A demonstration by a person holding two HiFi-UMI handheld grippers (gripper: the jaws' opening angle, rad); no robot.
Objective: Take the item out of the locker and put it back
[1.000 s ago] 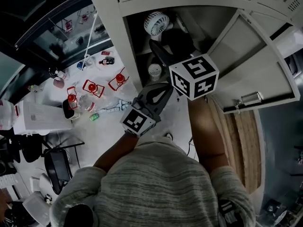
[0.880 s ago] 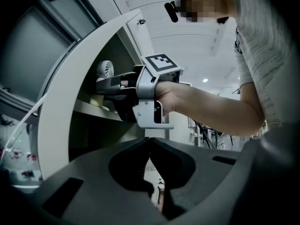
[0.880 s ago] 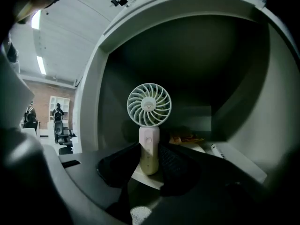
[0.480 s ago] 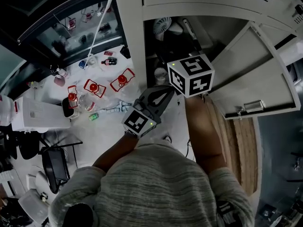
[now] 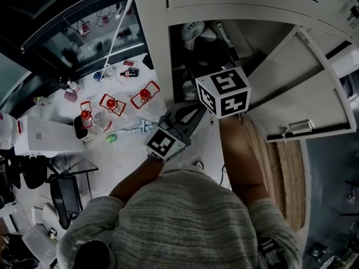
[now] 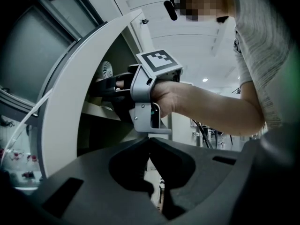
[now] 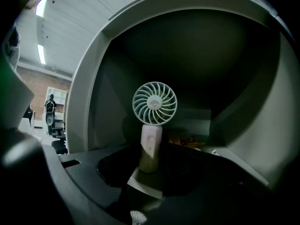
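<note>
A small white handheld fan [image 7: 154, 103] stands upright inside the open grey locker [image 5: 154, 49]. Its handle [image 7: 150, 146] sits between the jaws of my right gripper [image 7: 150, 167], which is shut on its lower end. In the head view the fan [image 5: 192, 31] shows in the upper compartment, and the right gripper [image 5: 197, 58] reaches into it with its marker cube [image 5: 223, 91] outside. My left gripper [image 5: 193, 112] hangs in front of the locker below the right one. The left gripper [image 6: 149, 142] is shut with nothing in it.
The locker door [image 5: 303, 88] stands swung open to the right. A round white object [image 5: 189, 88] lies on the lower shelf. Left of the locker, a white table [image 5: 126, 150] carries red-capped items [image 5: 112, 102] and bottles. A black chair [image 5: 67, 198] stands lower left.
The head view has swung slightly, so the locker sits further right in the picture. My right gripper with the fan has shifted a little left within the opening. The left gripper is as before.
</note>
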